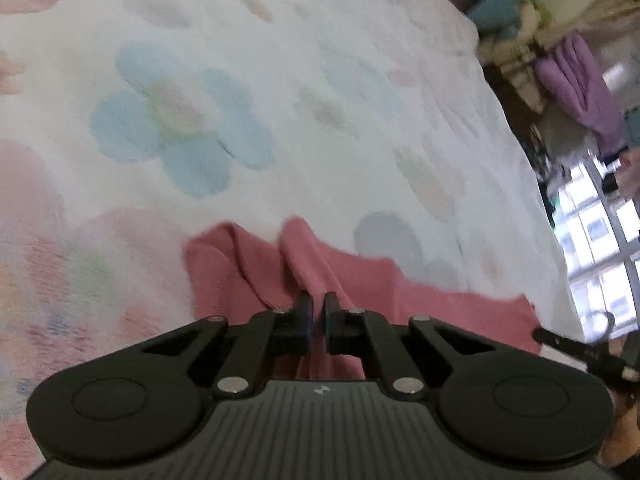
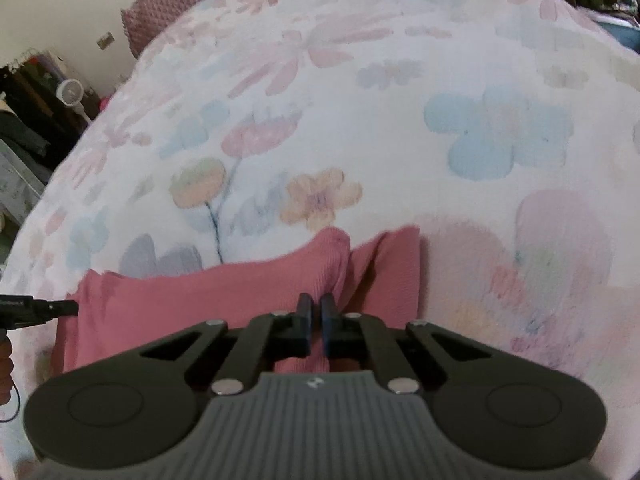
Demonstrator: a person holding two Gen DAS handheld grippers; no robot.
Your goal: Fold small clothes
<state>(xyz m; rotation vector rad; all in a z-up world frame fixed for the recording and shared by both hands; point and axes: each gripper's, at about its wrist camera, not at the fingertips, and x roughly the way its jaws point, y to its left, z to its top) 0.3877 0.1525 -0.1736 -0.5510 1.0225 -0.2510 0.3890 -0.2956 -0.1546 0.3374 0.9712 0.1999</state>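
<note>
Left gripper (image 1: 317, 300) clamped on bunched fold of pink garment (image 1: 248, 268) — right gripper (image 2: 317, 302) likewise pinching same cloth. Garment spread on floral bedspread (image 1: 280, 80), near its front edge. No containers visible.

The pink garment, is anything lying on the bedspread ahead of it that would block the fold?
Nothing visible. Both the left gripper and right gripper are shut on the pink garment, and the floral bedspread beyond it looks bare.
</note>
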